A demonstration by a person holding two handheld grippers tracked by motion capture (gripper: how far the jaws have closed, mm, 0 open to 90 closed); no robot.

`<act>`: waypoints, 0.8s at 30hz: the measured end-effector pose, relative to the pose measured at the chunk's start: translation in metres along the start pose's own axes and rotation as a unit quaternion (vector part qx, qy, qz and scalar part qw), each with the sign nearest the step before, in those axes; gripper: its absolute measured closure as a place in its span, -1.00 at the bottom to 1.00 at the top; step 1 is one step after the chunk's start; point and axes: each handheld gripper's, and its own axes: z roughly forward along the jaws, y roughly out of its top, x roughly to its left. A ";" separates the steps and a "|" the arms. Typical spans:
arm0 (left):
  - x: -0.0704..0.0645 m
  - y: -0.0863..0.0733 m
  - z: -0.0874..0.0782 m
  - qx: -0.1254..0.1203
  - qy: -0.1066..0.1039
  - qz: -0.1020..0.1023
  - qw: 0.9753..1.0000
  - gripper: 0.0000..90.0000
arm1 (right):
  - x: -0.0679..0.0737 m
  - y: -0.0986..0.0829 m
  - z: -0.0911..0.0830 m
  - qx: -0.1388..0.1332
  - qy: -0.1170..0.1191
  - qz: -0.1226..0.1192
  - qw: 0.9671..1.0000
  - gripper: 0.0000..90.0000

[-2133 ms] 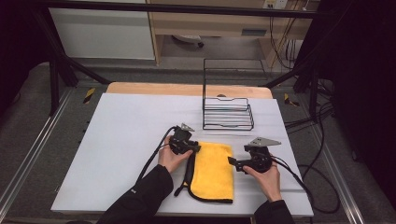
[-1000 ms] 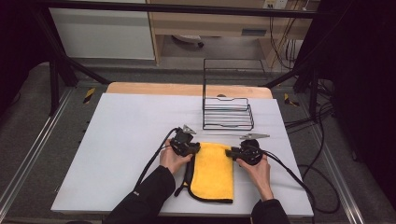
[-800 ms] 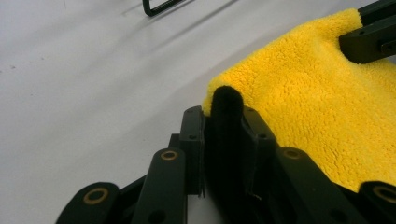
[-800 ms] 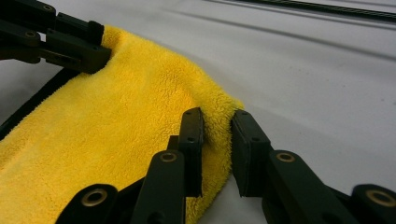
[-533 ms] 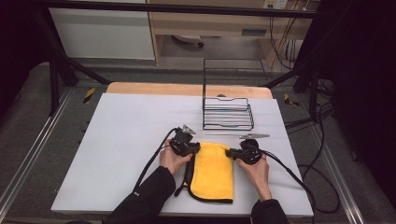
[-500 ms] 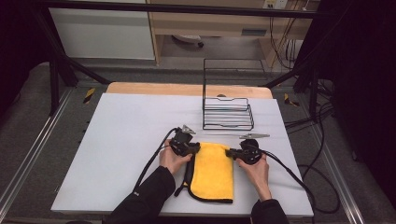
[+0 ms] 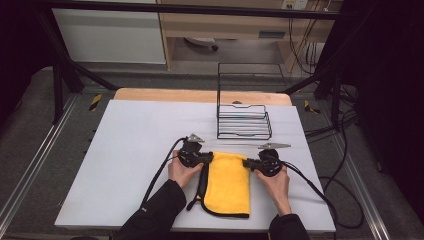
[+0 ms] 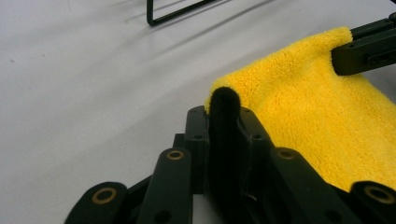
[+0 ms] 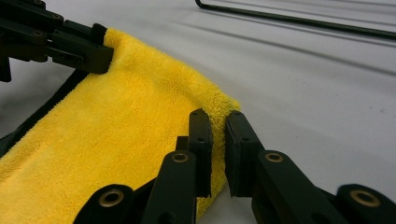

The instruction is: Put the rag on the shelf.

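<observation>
Tools [image 7: 207, 159] [image 7: 248, 163] clamp yellow towel [image 7: 230, 182] far corners, white table [image 7: 135, 145].

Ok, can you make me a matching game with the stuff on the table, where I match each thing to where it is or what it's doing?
Things:
1. yellow cloth
2. wire basket
3. left gripper
4. right gripper

Descriptions:
A. stands beyond the cloth, near the table's far edge
B. pinches the cloth's black-edged corner
C. lies flat between the two hands
D. clamps the cloth's plain yellow corner

Pairs: 1-C, 2-A, 3-B, 4-D
</observation>
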 end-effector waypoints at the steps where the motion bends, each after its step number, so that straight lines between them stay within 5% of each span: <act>1: 0.000 0.000 -0.002 -0.003 0.000 0.003 1.000 0.72 | 0.000 0.000 -0.001 -0.004 0.000 -0.003 1.000 0.83; 24: -0.025 0.002 -0.055 -0.091 -0.008 0.036 0.995 0.74 | 0.029 0.010 -0.042 -0.078 0.007 -0.052 0.996 0.85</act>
